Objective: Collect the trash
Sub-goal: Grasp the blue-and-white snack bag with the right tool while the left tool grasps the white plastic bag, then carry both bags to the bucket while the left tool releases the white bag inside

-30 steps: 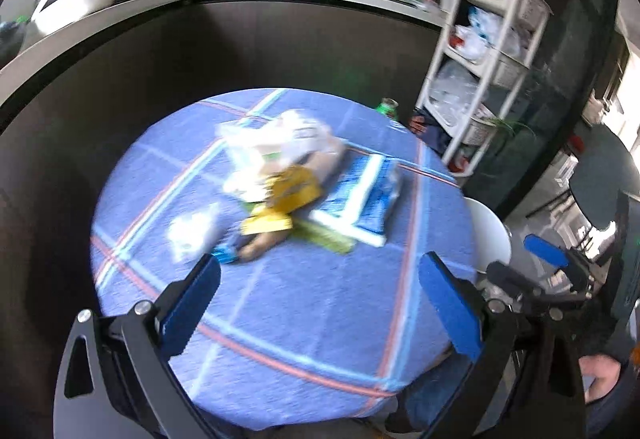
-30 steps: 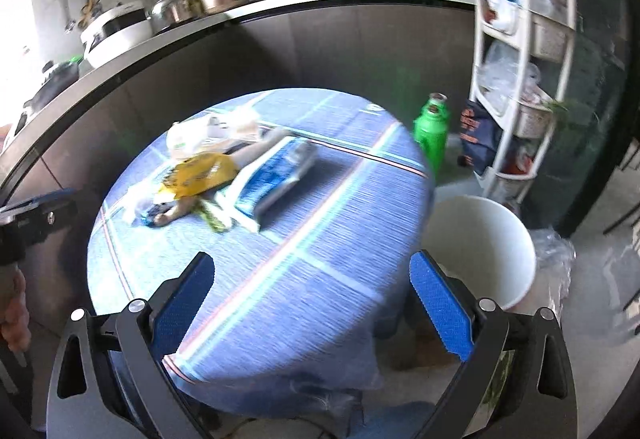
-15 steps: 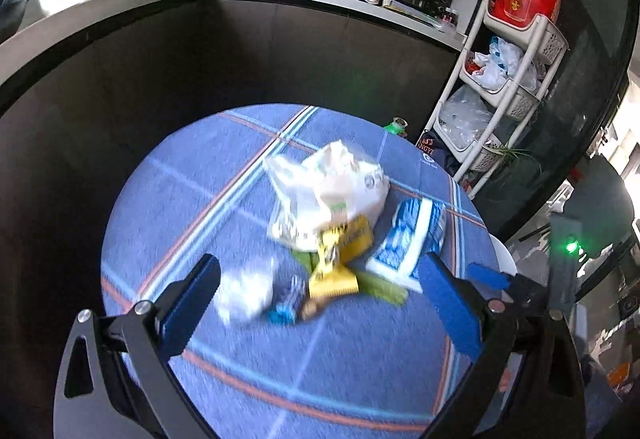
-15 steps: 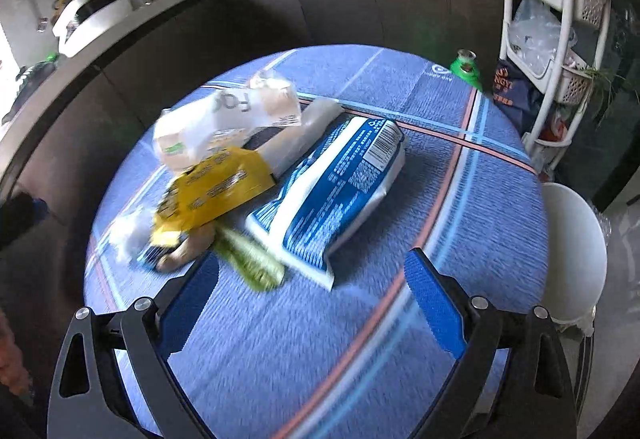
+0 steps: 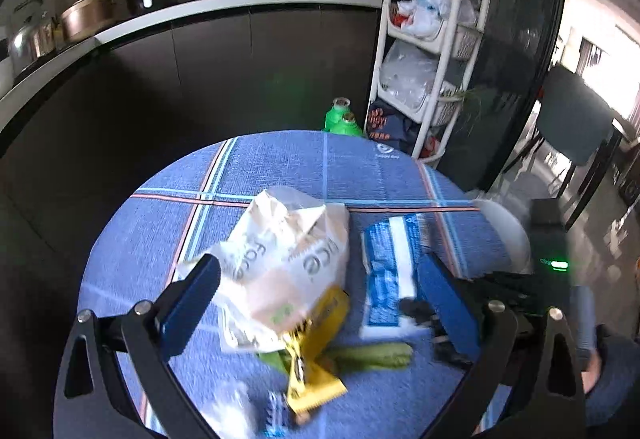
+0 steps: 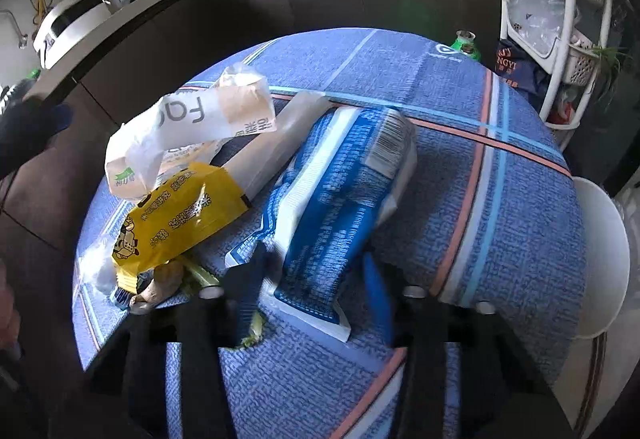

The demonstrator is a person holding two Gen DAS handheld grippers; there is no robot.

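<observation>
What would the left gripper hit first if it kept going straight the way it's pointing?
Most likely the white paper bag, which lies between the open fingers of the left gripper, atop the yellow wrapper. Depth is hard to judge in this view.

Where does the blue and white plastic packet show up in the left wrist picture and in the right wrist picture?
Left wrist: blue and white plastic packet lies right of centre, beside the white paper bag.
Right wrist: centre, its near end between the right gripper fingers.
Shared landmark: the green bottle beyond the table's far edge.
</observation>
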